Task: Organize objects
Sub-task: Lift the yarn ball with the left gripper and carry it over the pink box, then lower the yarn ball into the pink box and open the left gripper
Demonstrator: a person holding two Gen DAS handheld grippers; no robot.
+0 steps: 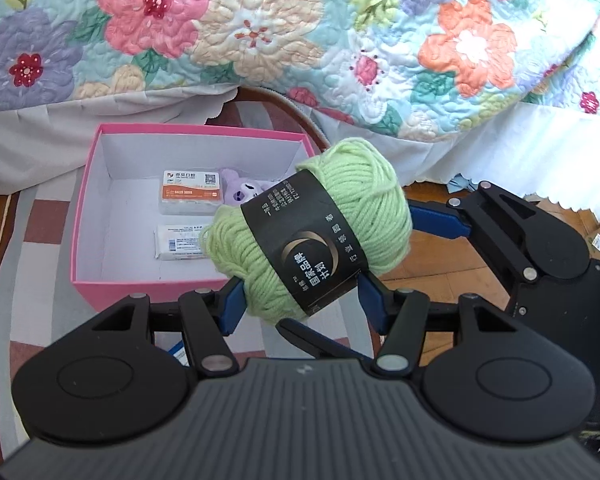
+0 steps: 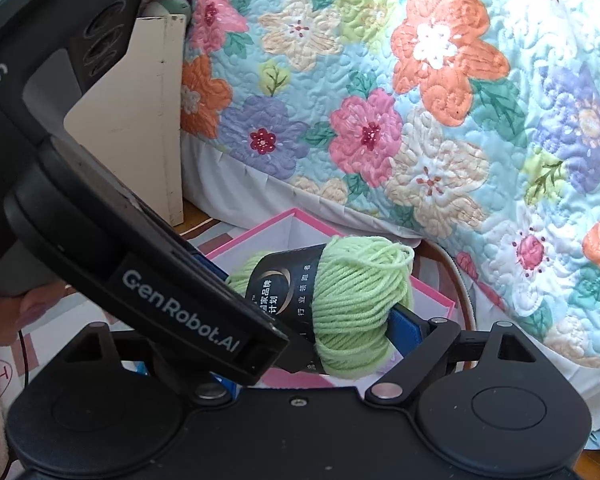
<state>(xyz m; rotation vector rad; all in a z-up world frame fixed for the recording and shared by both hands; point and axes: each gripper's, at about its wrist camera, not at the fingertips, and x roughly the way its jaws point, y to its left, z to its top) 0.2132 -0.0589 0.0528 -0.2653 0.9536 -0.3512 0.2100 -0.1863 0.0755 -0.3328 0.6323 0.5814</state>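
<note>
Yarn (image 1: pixel 316 224) is what we are handling: one skein of pale green wool, wound loosely with strands showing at both ends, and girdled by a black paper band printed with gold and white Chinese characters and a gold crescent ring. We see it held in the air above the near right corner of a pink box (image 1: pixel 100 284), tilted so one end points toward the box and the other toward the bed.

Our left gripper (image 1: pixel 304 304) clamps the skein at its lower part, a blue pad pressing in on each side, jaws about half apart around the wool. Our right gripper (image 2: pixel 312 320) is at the other end of the skein: in the right wrist view one blue finger (image 2: pixel 406 322) lies against the wool, while the other side is hidden behind the left gripper's body, so we cannot tell whether it grips; its jaws stand wide.

Counting what lies in the box, which is white inside: one white packet with an orange label (image 1: pixel 191 193), one flat white packet (image 1: pixel 180 242) in front of it, and one small purple plush toy (image 1: pixel 242 191), partly hidden by the skein. The box sits on a striped rug (image 1: pixel 44 216) beside one bed covered with a flowered quilt (image 1: pixel 300 32).
</note>
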